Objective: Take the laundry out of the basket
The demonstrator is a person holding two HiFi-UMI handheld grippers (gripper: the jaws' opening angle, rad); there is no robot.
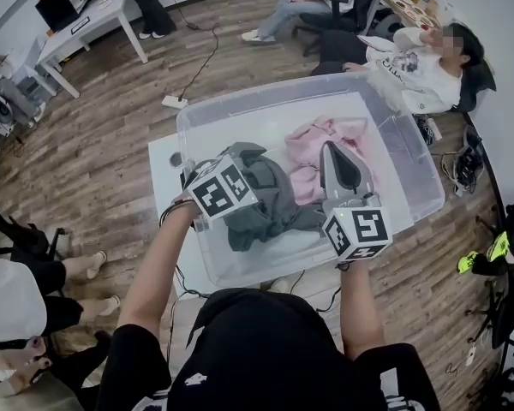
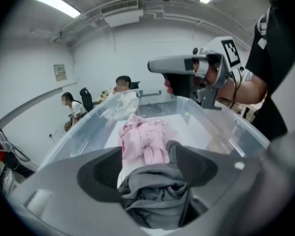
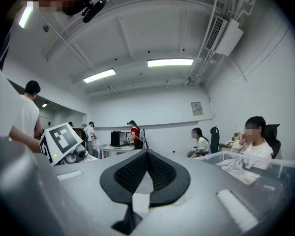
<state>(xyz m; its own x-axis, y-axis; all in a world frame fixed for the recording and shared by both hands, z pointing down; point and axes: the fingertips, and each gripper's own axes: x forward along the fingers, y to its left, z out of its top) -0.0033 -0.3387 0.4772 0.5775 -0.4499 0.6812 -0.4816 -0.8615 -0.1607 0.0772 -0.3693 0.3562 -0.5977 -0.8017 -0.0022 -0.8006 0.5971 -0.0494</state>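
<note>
Left gripper (image 2: 146, 157): jaws spread, grey garment (image 2: 155, 195) lay between them, basket's (image 1: 399, 135) near edge | right gripper (image 3: 147, 156): pressed together, empty, farther.

Right hand-held gripper (image 3: 147, 155) points level, jaws together.

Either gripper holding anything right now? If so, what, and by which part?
Nothing is held. The left gripper has its jaws apart around a bunched fold of the grey garment, not clamped on it. The right gripper is shut and empty.
</note>
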